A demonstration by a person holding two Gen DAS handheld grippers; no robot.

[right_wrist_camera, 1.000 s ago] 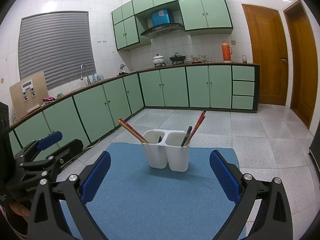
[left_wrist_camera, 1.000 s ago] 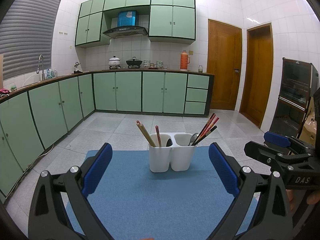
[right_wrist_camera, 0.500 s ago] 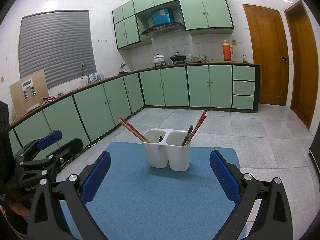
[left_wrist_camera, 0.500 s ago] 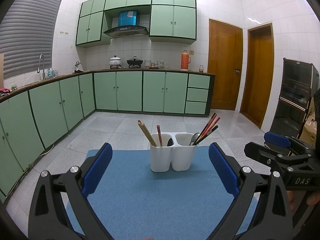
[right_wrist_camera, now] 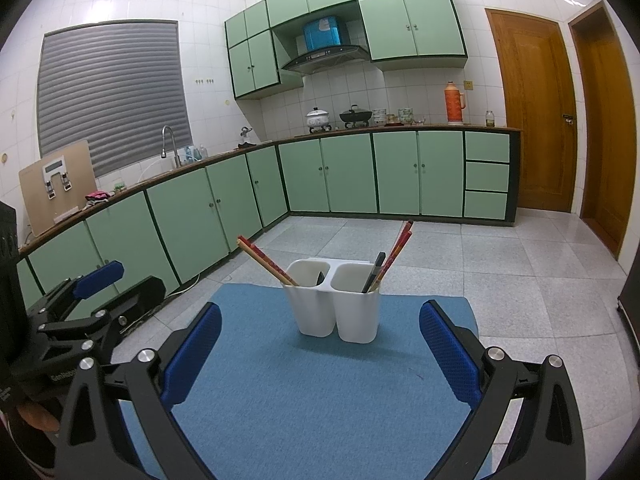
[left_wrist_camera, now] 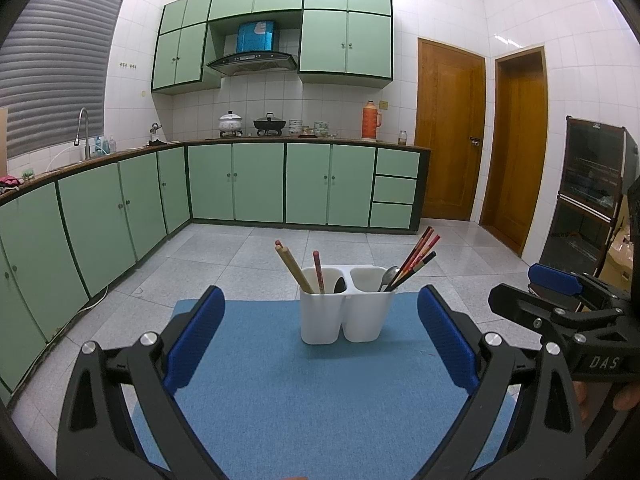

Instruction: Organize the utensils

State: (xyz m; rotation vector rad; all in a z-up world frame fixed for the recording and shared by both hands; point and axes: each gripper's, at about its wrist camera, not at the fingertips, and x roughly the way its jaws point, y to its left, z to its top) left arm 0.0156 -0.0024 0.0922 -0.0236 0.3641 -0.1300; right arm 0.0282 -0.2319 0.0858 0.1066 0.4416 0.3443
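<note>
A white two-cup utensil holder [left_wrist_camera: 346, 307] [right_wrist_camera: 335, 302] stands on a blue mat [left_wrist_camera: 304, 396] [right_wrist_camera: 312, 392]. Its left cup holds wooden chopsticks [left_wrist_camera: 290, 266] [right_wrist_camera: 266, 260], a red chopstick [left_wrist_camera: 319, 271] and a dark spoon [left_wrist_camera: 340, 285]. Its right cup holds a metal spoon [left_wrist_camera: 389, 276] and red and black chopsticks [left_wrist_camera: 416, 258] [right_wrist_camera: 394, 254]. My left gripper [left_wrist_camera: 322, 338] is open and empty, short of the holder. My right gripper [right_wrist_camera: 320, 350] is likewise open and empty. Each gripper shows at the side of the other's view.
The mat's table sits in a kitchen with green base cabinets [left_wrist_camera: 256, 186] along the left and back. Grey tiled floor [right_wrist_camera: 520, 264] lies beyond the mat. Two wooden doors [left_wrist_camera: 450, 132] are at the right, and a dark cabinet [left_wrist_camera: 588, 196] at far right.
The left wrist view has drifted slightly, so the holder sits a little further right in it. Both grippers remain open and nothing was picked up.
</note>
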